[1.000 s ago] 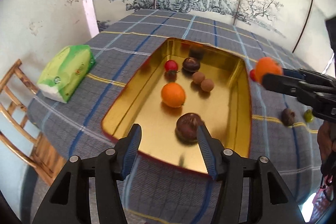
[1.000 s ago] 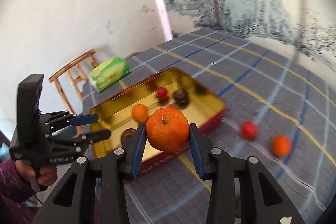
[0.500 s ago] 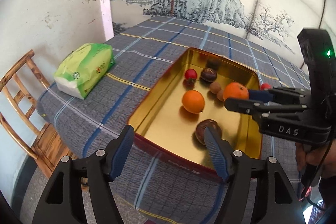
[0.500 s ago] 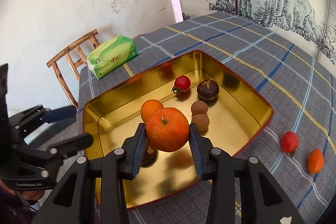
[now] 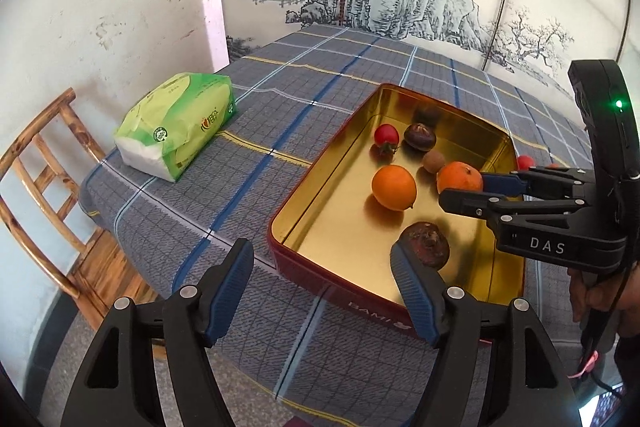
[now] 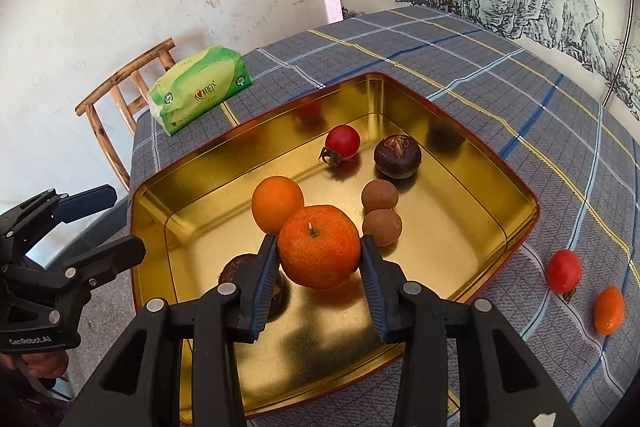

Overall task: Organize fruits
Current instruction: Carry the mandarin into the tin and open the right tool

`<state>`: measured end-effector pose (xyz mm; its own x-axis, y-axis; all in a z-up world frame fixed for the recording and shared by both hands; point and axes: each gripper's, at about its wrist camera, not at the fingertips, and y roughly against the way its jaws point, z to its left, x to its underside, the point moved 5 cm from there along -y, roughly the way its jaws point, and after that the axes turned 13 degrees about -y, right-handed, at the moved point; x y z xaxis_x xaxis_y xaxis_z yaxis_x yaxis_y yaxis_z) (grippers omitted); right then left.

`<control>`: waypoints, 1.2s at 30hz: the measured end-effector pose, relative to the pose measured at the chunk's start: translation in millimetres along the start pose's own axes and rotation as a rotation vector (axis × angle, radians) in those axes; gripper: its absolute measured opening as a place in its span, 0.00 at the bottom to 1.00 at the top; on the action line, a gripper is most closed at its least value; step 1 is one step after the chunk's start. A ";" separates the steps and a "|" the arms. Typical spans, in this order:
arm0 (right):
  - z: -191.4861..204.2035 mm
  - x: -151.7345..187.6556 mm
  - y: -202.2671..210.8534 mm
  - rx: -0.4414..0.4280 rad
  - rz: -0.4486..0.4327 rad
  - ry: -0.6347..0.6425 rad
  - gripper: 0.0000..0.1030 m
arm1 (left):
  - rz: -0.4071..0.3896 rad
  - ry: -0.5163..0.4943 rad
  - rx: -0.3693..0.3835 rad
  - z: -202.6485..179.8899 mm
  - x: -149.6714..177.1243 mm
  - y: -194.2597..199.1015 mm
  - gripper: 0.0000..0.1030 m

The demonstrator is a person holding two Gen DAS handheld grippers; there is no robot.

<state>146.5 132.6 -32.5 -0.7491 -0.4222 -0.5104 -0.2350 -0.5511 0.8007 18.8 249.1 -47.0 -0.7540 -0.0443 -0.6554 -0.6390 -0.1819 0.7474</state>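
Observation:
My right gripper (image 6: 319, 259) is shut on a tangerine (image 6: 319, 246) and holds it above the middle of the gold tin tray (image 6: 520, 205); it also shows in the left wrist view (image 5: 458, 178). In the tray lie an orange (image 6: 277, 203), a cherry tomato (image 6: 341, 142), a dark chestnut-like fruit (image 6: 397, 155), two brown longans (image 6: 379, 195) and another dark fruit (image 5: 425, 245). My left gripper (image 5: 322, 267) is open and empty over the tray's near rim (image 5: 320, 281). A tomato (image 6: 563, 270) and a kumquat (image 6: 609, 309) lie on the cloth right of the tray.
A green tissue pack (image 5: 176, 125) lies on the checked tablecloth (image 5: 256, 147) left of the tray. A wooden chair (image 5: 44, 195) stands at the table's left edge. A white wall and a painted screen stand behind the table.
My right gripper has carried the tangerine from beside the tray to over its middle and lower. My left gripper has drawn back from the tray, staying open.

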 end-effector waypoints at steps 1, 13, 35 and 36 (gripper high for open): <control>-0.1 0.3 -0.6 0.003 0.001 0.000 0.36 | 0.000 -0.002 -0.002 -0.2 0.2 -0.1 0.69; -1.3 0.6 -4.3 0.012 0.007 -0.008 0.36 | 0.001 -0.006 -0.007 -1.1 1.2 -0.8 0.70; -3.2 -8.0 11.0 -0.015 -0.060 -0.060 0.38 | 0.012 -0.015 -0.009 1.3 8.6 -4.2 0.73; -3.2 -7.5 16.7 -0.022 -0.073 -0.063 0.39 | 0.011 -0.017 -0.010 2.0 8.3 -4.8 0.73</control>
<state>150.1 124.3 -16.4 -0.7680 -0.3347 -0.5460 -0.2773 -0.5946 0.7547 15.3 251.5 -55.8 -0.7636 -0.0296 -0.6450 -0.6289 -0.1917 0.7535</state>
